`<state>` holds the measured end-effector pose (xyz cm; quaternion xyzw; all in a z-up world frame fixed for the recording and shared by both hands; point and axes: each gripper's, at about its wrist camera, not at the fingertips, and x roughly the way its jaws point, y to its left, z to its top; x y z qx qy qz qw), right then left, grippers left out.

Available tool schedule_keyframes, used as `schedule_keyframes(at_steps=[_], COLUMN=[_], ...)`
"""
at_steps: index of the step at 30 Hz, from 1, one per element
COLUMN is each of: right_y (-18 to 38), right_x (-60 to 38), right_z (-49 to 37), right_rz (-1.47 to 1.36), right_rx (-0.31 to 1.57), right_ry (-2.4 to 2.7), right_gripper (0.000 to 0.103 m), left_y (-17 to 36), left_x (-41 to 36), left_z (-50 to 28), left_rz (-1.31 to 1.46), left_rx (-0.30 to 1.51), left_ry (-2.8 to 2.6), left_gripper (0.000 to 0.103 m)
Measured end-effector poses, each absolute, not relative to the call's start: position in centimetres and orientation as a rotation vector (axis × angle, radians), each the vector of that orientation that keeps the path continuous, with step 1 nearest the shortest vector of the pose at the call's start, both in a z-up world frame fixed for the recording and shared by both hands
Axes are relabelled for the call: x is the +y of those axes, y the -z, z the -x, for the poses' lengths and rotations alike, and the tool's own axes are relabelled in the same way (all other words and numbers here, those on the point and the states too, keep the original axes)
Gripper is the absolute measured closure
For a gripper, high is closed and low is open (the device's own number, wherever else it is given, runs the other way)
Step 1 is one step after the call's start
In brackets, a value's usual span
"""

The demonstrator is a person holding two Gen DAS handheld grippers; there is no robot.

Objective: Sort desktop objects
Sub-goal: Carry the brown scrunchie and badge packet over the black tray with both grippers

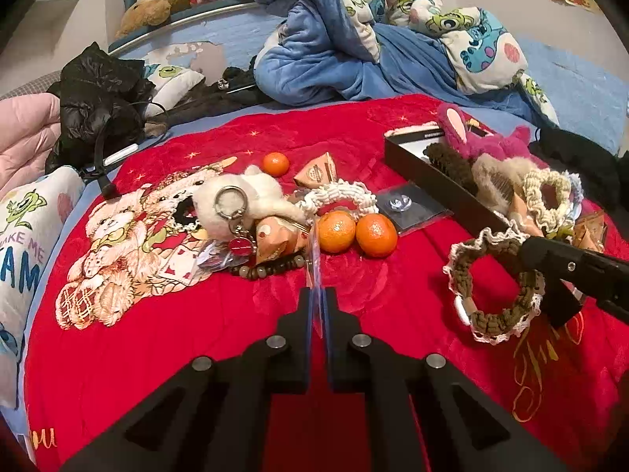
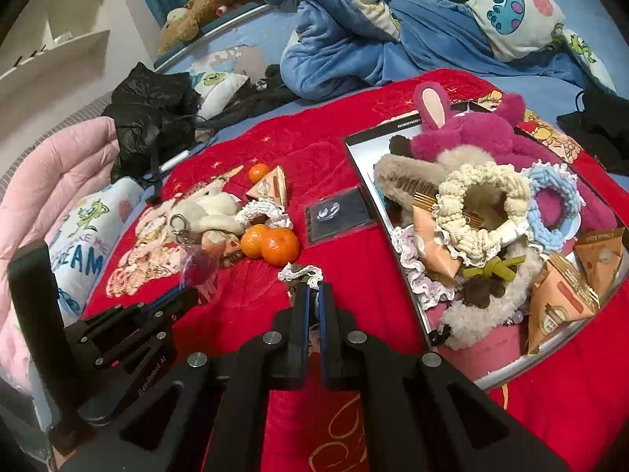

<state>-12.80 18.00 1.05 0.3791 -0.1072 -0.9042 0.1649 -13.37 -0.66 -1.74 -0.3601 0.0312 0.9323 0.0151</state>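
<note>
Brown scrunchie (image 2: pixel 300 275) w/ white lace trim is sitting pinched in the right gripper (image 2: pixel 310 287). Its jaws are clamping the near part of the ring, nearly together. In the left wrist view the rest of the ring is hanging off the tips over the red blanket (image 1: pixel 196 334), toward the blanket's right side, just short of the black tray (image 2: pixel 355 181).

Left gripper (image 1: pixel 317 293) is squeezing a thin clear plastic piece (image 2: pixel 196 271). Jaws are almost touching, w/ the sheet standing edge-on btwn them. It's sticking up in front of the loose pile at mid-blanket.

That pile is lying near the blanket's centre:
- Two tangerines (image 1: pixel 336 231) are touching side by side.
- A third tangerine (image 1: pixel 275 163) is sitting apart, toward the far edge.
- A white plush keychain (image 1: pixel 243 196) is resting left of the pair.
- A white lace scrunchie (image 1: pixel 338 192) is lying behind the pair.
- A bead bracelet (image 1: pixel 267 269) is lying at the pile's near edge.
- Triangular snack packets (image 2: pixel 271 188) are mixed in.
- A flat clear packet (image 2: pixel 340 214) w/ a dark card is lying btwn the pile and the tray.

Tray is sitting on the blanket's right side, crowded:
- A pink plush bunny (image 2: pixel 464 129) is lying at the far end.
- A cream scrunchie (image 2: pixel 483 204) and a blue scrunchie (image 2: pixel 558 204) are sitting in the middle.
- More triangular packets are lying at the near right corner.

A rumpled blue cartoon-print quilt (image 1: pixel 334 39) is lying behind the blanket on the bed.
</note>
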Motion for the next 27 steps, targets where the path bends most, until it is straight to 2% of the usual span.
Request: schedule_keyframes(at_steps=[15,27], right_y=[-3.6,-6.3], right_x=[20.9,26.0], right_z=[10.4,7.8], right_rz=[-1.012,-0.962], right_rx=[-0.359,-0.394], right_ry=[2.603,2.697], right_gripper=[0.098,0.098], left_y=[-2.0,-3.8], left_x=[0.3,9.3], left_z=[10.4,8.6], left_rz=[1.003,0.926], left_rx=[0.054,0.114], left_ry=[-2.866,-2.743], left_gripper=[0.098,0.098])
